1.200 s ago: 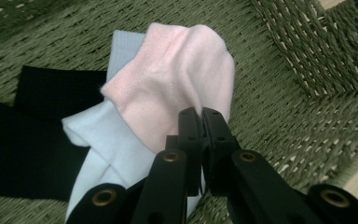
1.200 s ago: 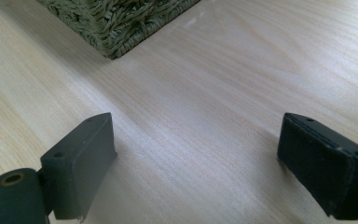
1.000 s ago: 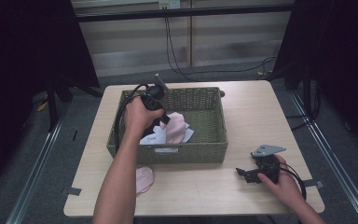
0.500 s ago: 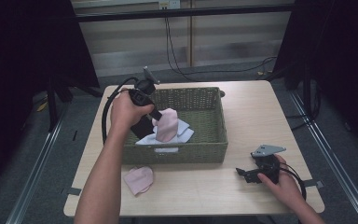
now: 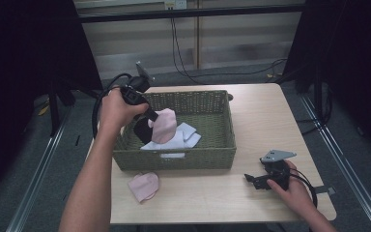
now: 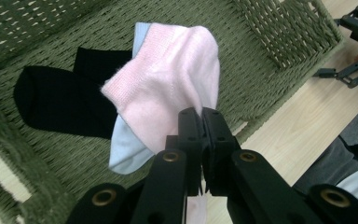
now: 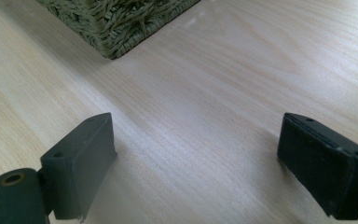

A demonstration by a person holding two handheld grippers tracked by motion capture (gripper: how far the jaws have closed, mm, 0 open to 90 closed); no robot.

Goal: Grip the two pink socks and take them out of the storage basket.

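My left gripper [image 5: 150, 120] hangs over the left part of the green wicker basket [image 5: 222, 150], shut on a pink sock [image 5: 164, 126] that dangles from it. In the left gripper view the closed jaws pinch the pink sock [image 6: 168, 88] above the basket floor [image 6: 261, 65], where a black sock [image 6: 51, 100] and a light blue sock [image 6: 126, 151] lie. A second pink sock [image 5: 144, 185] lies on the table in front of the basket. My right gripper [image 5: 252, 180] rests on the table at the front right, open, with bare wood between its pads [image 7: 81, 158].
White and pale cloth [image 5: 186, 135] lies in the basket beside the black sock [image 5: 141, 129]. The basket's corner [image 7: 116, 28] is ahead of the right gripper. The wooden table [image 5: 265, 111] has bare room to the right of the basket. Cables hang behind the table.
My left hand has risen and drawn toward the basket's left rear, lifting the pink sock out of the pile. The second pink sock, once half hidden by the forearm, is uncovered. The right hand stayed put.
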